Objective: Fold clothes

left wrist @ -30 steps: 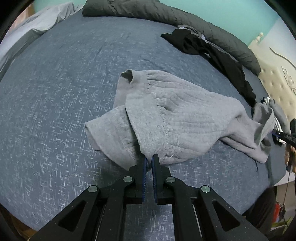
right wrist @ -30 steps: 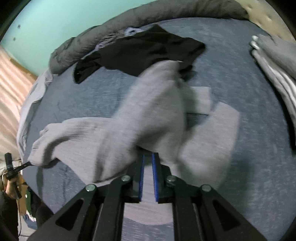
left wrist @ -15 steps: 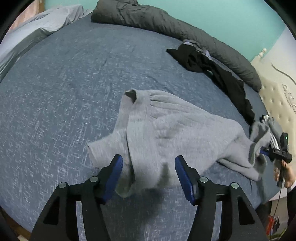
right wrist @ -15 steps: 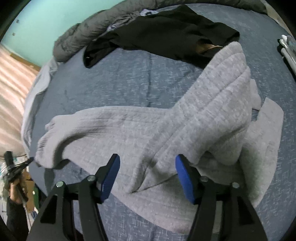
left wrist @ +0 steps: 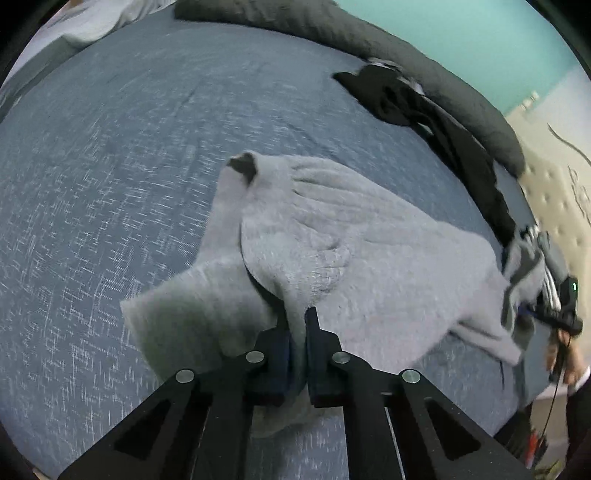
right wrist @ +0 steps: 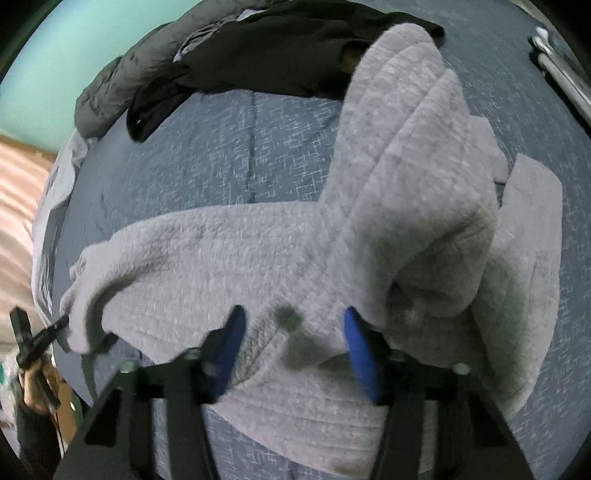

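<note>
A grey ribbed sweater lies crumpled on the blue bedcover. My left gripper is shut on the sweater's near edge, and a fold of grey cloth shows between its pads. In the right wrist view the sweater fills the middle, with one part folded over in a thick hump at the right. My right gripper is low over the cloth and its jaws are closing. Grey fabric lies between the blue pads, which stand apart from it. The right gripper also shows at the sweater's far end.
A black garment lies beyond the sweater, against a dark grey duvet rolled along the teal wall. A tufted headboard stands at the right. Folded striped clothes sit at the bed's upper right. A person's hand holds the left gripper.
Both grippers let go of the sweater and opened wide. The left one has shut again on the near edge. The right one has sunk onto the cloth and its jaws have narrowed.
</note>
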A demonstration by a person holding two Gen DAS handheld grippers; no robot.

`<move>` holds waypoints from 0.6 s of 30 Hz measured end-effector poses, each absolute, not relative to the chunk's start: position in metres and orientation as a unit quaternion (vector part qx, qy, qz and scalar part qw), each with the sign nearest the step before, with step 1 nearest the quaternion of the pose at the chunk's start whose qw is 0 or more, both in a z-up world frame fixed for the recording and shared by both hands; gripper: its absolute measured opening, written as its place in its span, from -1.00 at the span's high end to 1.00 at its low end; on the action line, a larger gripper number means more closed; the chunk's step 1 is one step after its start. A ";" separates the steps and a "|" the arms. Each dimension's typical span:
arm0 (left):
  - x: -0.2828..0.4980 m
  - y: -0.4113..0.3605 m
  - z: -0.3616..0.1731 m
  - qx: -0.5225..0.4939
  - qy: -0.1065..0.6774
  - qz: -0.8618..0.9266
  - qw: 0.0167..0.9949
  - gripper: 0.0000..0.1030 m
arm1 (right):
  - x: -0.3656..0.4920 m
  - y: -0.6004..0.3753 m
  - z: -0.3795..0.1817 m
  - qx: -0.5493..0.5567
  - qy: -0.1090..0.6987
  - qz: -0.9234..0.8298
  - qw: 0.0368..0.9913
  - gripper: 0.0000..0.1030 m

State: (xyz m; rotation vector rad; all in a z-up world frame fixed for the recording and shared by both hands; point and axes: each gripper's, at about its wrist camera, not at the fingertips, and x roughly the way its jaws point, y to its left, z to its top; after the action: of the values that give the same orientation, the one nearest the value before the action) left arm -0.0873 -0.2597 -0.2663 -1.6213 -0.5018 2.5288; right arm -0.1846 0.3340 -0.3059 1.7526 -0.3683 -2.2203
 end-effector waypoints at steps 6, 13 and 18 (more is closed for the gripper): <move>-0.050 -0.253 -0.250 -0.527 -0.134 0.835 0.080 0.88 | -0.177 0.345 -0.301 0.594 -0.112 -0.782 0.150 0.92; -0.033 -0.262 -0.244 -0.525 -0.134 0.837 0.078 0.88 | -0.171 0.362 -0.295 0.583 -0.123 -0.790 0.141 0.94; -0.025 -0.267 -0.240 -0.517 -0.143 0.841 0.076 0.88 | -0.179 0.360 -0.289 0.575 -0.166 -0.787 0.148 0.15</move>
State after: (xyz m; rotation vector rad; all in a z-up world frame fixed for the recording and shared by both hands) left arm -0.0253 -0.2672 -0.2398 -1.5504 -0.4273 2.5199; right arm -0.1786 0.3599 -0.2890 1.6535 -0.4769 -2.2639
